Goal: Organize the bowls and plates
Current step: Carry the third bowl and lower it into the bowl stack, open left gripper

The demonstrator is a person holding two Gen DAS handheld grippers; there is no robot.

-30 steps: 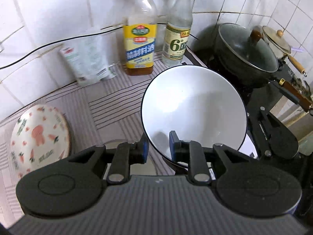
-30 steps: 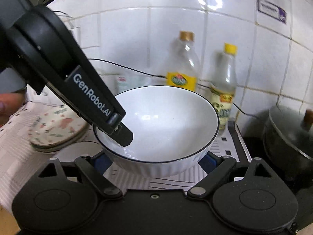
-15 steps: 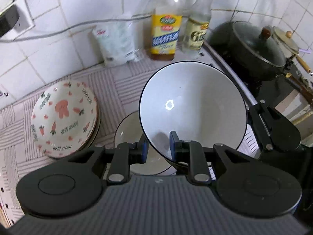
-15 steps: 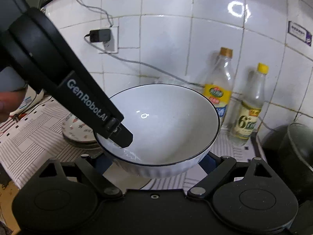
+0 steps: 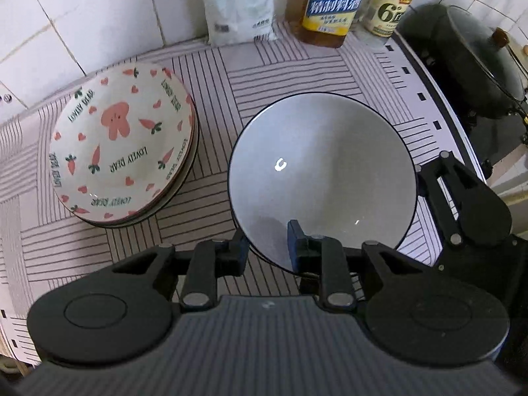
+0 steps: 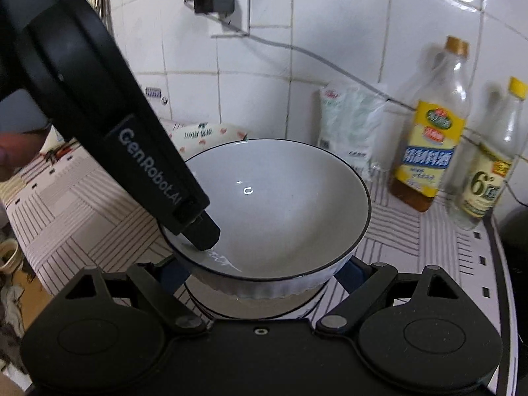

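A white bowl with a thin dark rim (image 5: 321, 178) (image 6: 280, 221) is held over the striped counter. My left gripper (image 5: 268, 249) is shut on its near rim, one finger inside, one outside. My right gripper (image 6: 260, 272) spans the bowl's ribbed outer wall from both sides, its fingers wide apart against it. Under the bowl, the rim of another white dish (image 6: 250, 310) shows. A stack of carrot-and-rabbit patterned bowls (image 5: 122, 151) stands on the counter to the left, also seen behind in the right wrist view (image 6: 211, 133).
Two sauce bottles (image 5: 333, 3) (image 6: 429, 132) and a white bag (image 5: 239, 3) stand against the tiled wall. A dark lidded pot (image 5: 478, 62) sits on the stove at right. A plug and cable (image 6: 214, 1) hang on the wall.
Both grippers have carried the white bowl lower and to the left, toward the counter. The patterned stack now appears nearer, and the bowl covers the white dish below it.
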